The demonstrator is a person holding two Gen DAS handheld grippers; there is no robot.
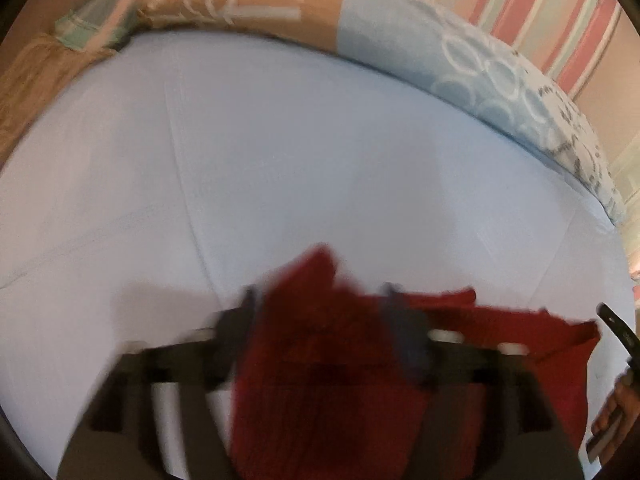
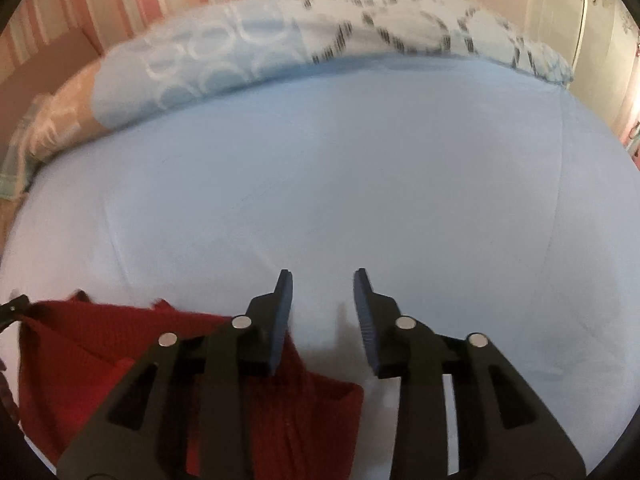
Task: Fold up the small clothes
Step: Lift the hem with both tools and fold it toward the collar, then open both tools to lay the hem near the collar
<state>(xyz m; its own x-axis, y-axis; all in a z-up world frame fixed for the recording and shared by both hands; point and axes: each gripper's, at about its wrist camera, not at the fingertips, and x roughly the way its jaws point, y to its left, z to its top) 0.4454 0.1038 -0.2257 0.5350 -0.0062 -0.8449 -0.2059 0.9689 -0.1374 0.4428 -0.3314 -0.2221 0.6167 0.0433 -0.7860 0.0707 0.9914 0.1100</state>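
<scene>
On the blue sheet (image 2: 320, 184):
Red garment (image 1: 328, 360): lies between the left gripper (image 1: 320, 296) fingers, unpinched.
Left gripper: spread wide.
Right gripper (image 2: 323, 280): partly open, empty; garment at its left finger.

Red garment (image 2: 100, 360) shows a ribbed, matt knit; the bed sheet (image 2: 320, 184) is smooth matt cloth; right claw (image 2: 323, 312) matt black plastic, ridged pads (image 2: 362, 304).

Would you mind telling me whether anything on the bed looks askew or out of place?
The red garment lies bunched and uneven on the blue sheet, one corner sticking up rather than flat. Nothing looks spilled or damaged.
</scene>
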